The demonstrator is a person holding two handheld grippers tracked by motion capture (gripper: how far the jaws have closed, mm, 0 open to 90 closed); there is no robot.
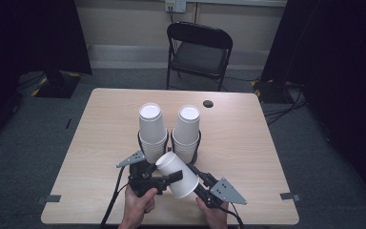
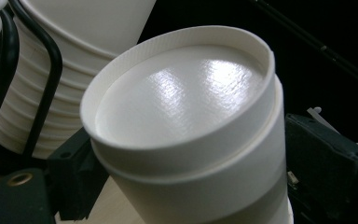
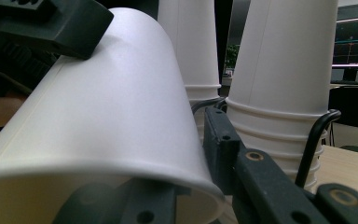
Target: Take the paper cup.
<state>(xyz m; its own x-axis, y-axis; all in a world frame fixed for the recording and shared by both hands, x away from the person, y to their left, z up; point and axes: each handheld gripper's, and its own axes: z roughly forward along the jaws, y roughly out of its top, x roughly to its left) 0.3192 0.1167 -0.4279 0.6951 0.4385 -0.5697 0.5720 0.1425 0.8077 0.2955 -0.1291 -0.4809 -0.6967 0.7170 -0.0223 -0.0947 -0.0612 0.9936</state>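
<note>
A single white paper cup (image 1: 177, 174) lies tilted above the table's front edge, base up and to the left. My left gripper (image 1: 173, 177) has its jaws pressed on either side of the cup (image 2: 182, 107) near its base; one of its fingers (image 3: 70, 23) rests on the cup's side. My right gripper (image 1: 194, 184) is shut on the cup's wall at the rim (image 3: 200, 179), one jaw under the rim and one outside. Just behind stand two stacks of upside-down white cups, left (image 1: 151, 129) and right (image 1: 187, 129).
Each stack sits in a black wire loop (image 2: 46, 93). The wooden table (image 1: 248, 143) has a small round hole (image 1: 208, 103) at the back. A black folding chair (image 1: 200, 47) stands beyond it. Tape marks lie near the front corners.
</note>
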